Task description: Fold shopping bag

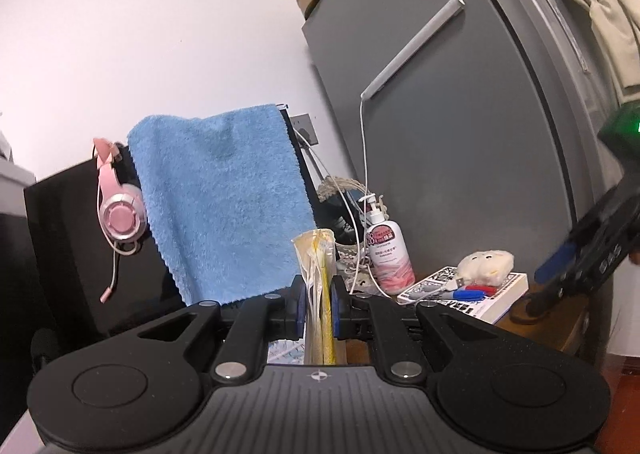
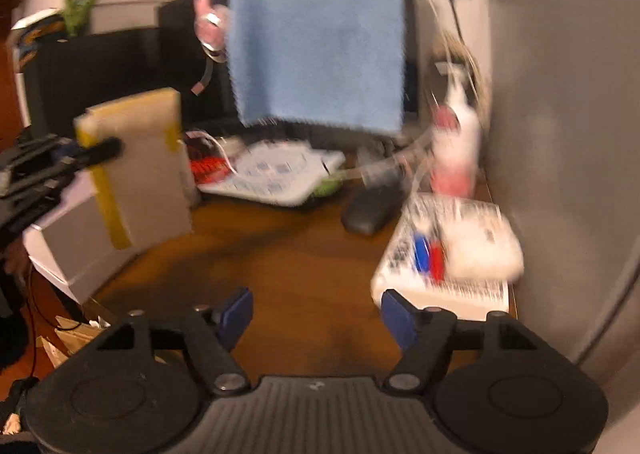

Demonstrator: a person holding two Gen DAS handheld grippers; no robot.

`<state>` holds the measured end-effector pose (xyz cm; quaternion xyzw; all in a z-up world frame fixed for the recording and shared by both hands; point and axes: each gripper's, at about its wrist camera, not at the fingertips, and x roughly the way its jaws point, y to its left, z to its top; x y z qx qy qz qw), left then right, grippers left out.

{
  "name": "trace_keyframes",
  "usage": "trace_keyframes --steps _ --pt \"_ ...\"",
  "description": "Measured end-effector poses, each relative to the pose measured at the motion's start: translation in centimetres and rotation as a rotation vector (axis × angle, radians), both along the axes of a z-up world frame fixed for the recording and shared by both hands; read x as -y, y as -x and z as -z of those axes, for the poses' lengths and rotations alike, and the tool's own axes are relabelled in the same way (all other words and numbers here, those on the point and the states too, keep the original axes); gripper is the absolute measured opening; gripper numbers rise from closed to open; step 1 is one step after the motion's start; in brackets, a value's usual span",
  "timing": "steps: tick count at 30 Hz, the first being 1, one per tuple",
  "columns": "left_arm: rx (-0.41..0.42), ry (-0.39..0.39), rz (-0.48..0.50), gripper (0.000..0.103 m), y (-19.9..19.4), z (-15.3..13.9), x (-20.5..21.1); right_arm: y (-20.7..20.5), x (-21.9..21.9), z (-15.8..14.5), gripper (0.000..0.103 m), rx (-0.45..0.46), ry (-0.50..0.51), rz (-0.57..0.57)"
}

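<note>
Wooden desk [image 2: 304, 254] by a white wall, crowded with stuff: blue towel [image 1: 216, 202] hung over a black screen, pink headphones [image 1: 120, 214], lotion bottle [image 1: 386, 250], book [image 2: 448, 254] with red and blue pens on top, grey fridge [image 1: 460, 134] at the side

Shopping bag [image 2: 136, 170] already folded up small and flat, cream with yellow strips, held up in the air above the desk edge at the left. Pinched tight by the left gripper [image 1: 319, 306], jaws nearly closed with the bag's thin layers squeezed between the blue pads. Seen edge-on from the left wrist, standing upright

Right gripper [image 2: 316, 318] with jaws wide apart and nothing between them, pointing down at bare desk, well apart from the bag. Picture blurry there

Looks like most of the folding is done. Maybe still left: one last tidy fold, or just laying the flat packet down on the desk
</note>
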<state>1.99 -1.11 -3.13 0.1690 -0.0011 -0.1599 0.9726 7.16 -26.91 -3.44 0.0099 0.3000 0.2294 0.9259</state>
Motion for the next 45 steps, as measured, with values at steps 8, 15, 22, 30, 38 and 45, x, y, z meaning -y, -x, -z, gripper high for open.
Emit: trace_keyframes --steps 8,15,22,30,38,45 --pt "-0.017 0.048 -0.001 0.012 0.5 0.7 -0.7 -1.4 -0.8 3.8 0.025 -0.053 0.171 0.063" --pt "-0.037 0.088 -0.011 0.012 0.5 1.1 -1.6 -3.1 -0.5 5.1 0.023 -0.084 0.190 0.118" --pt "-0.040 0.115 -0.011 0.013 0.9 1.2 -2.1 -4.3 -0.3 5.2 0.002 -0.117 0.151 0.118" --pt "-0.076 0.184 -0.020 0.013 0.8 1.2 -3.1 -4.1 -1.0 2.1 0.002 -0.227 -0.440 -0.107" --pt "-0.126 0.245 -0.035 0.013 0.9 1.7 -4.0 -6.5 -2.1 8.1 0.002 -0.466 -0.874 -0.046" --pt "-0.167 0.259 -0.034 0.013 0.6 2.7 -3.8 -6.5 0.5 11.0 0.008 -0.466 -0.960 0.056"
